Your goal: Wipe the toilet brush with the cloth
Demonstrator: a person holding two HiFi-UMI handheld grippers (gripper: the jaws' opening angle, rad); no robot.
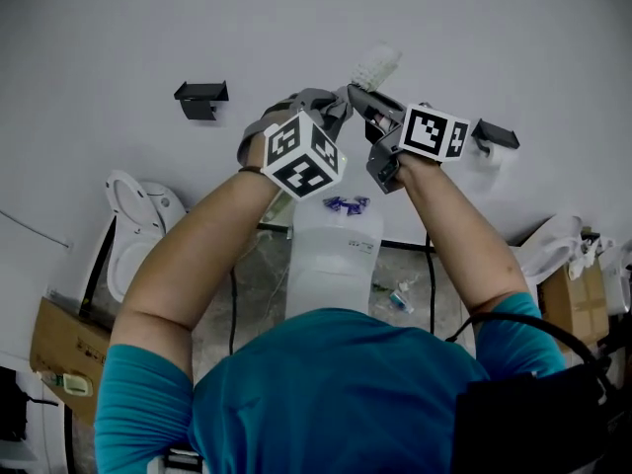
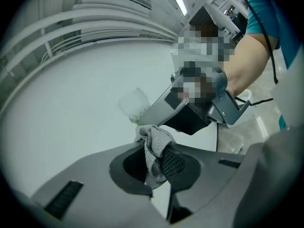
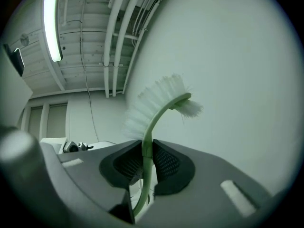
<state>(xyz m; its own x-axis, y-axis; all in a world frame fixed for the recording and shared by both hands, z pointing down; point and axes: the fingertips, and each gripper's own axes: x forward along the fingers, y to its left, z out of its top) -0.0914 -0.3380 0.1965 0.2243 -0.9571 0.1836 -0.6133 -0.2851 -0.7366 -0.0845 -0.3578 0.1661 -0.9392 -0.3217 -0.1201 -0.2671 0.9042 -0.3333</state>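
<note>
We find the toilet brush point(image 3: 151, 127) held in the air before a white wall point(image 1: 118, 38), carried by no surface. In the right gripper view its long axis runs upward from the jaws. The thin pale handle rises between them, then bows to the right. The white bristle head sits at the top, with the bristles fanning mostly to the left. In the head view only that head is visible, pointing up and to the right toward the wall, just above both grippers.

The right gripper point(image 3: 145, 163) has its fingers pinched on the handle, with one dark ribbed pad pressed against each side. The gap between them is no wider than the handle.

The left gripper point(image 2: 154, 163) has its fingers clamped on the cloth point(image 2: 153, 148), a grey knitted rag. The rag is bunched above the pads and a short tail hangs below them. The bunched top lies just beside the tip of the right gripper and just under the bristle head (we cannot tell whether it actually touches the brush).

The lower end of the handle passes down behind the right gripper's jaws and is cut off there. In the head view the handle and the cloth are hidden behind the two grippers and their marker cubes. Two black brackets point(image 1: 201, 99) are fixed to the wall, one to each side of the hands.
</note>
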